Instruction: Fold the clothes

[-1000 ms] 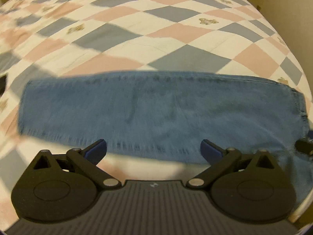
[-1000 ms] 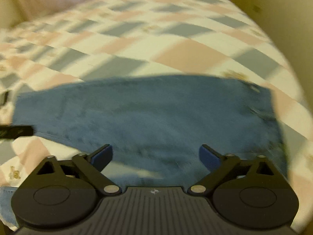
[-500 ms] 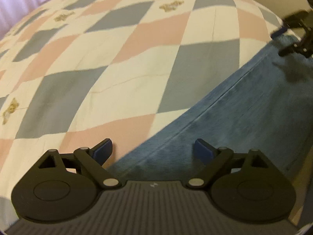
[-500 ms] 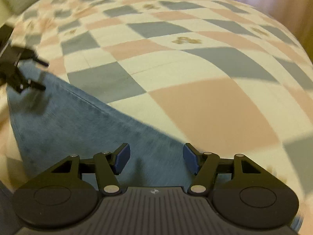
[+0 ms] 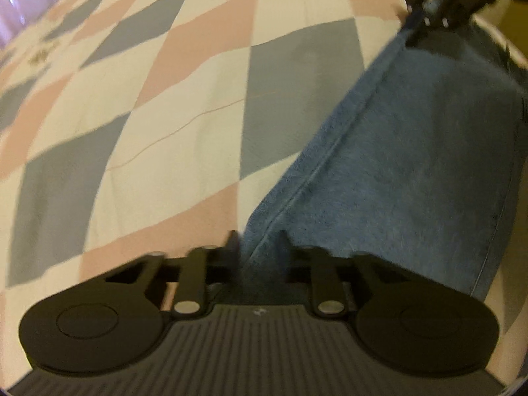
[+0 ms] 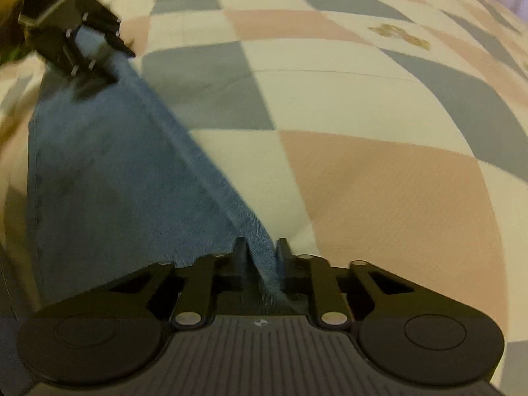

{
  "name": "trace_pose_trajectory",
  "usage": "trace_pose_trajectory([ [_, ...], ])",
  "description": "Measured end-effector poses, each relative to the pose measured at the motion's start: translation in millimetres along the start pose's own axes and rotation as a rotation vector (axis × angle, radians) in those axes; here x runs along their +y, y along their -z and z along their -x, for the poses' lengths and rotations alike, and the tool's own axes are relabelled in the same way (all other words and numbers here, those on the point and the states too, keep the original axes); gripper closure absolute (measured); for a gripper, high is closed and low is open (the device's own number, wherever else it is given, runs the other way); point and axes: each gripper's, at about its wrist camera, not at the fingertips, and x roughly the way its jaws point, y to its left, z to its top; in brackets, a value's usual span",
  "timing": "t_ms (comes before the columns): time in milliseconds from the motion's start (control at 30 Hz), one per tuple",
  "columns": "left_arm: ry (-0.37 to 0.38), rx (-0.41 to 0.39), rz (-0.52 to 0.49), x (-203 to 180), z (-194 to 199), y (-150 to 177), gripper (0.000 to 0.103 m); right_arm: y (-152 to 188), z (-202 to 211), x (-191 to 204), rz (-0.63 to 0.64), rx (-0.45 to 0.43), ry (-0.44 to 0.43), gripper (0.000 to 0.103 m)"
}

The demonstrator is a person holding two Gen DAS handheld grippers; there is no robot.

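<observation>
Closing on the jeans, both grippers are pinching its long seamed edge, left gripper at 6 o'clock, right gripper likewise. Lying flat on the checked bed, the denim is looking heavy and limp, likely sagging between grips.

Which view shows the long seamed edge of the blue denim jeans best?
The left wrist view: the blue denim jeans show their stitched seam sharply, running from the left tool, closing on the fabric, toward the right tool. The right wrist view shows the same edge blurrier and raised.
</observation>
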Motion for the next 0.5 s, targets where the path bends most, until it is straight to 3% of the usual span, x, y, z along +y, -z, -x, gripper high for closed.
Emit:
trace_pose_trajectory([
  [133, -0.123, -0.048, -0.013, -29, 33, 8, 0.098, 8, 18, 27, 0.068, -0.065, 0.120, 0.096],
  [233, -0.205, -0.123, 0.044, -60, 78, 21, 0.098, 26, 49, 60, 0.103, -0.166, 0.221, 0.097],
  [400, -0.341, -0.210, 0.213, -150, 167, 59, 0.098, 77, 118, 149, 0.171, -0.320, 0.383, 0.098],
  [500, -0.378, -0.228, 0.362, -217, 207, 93, 0.098, 122, 158, 222, 0.178, -0.393, 0.447, 0.099],
])
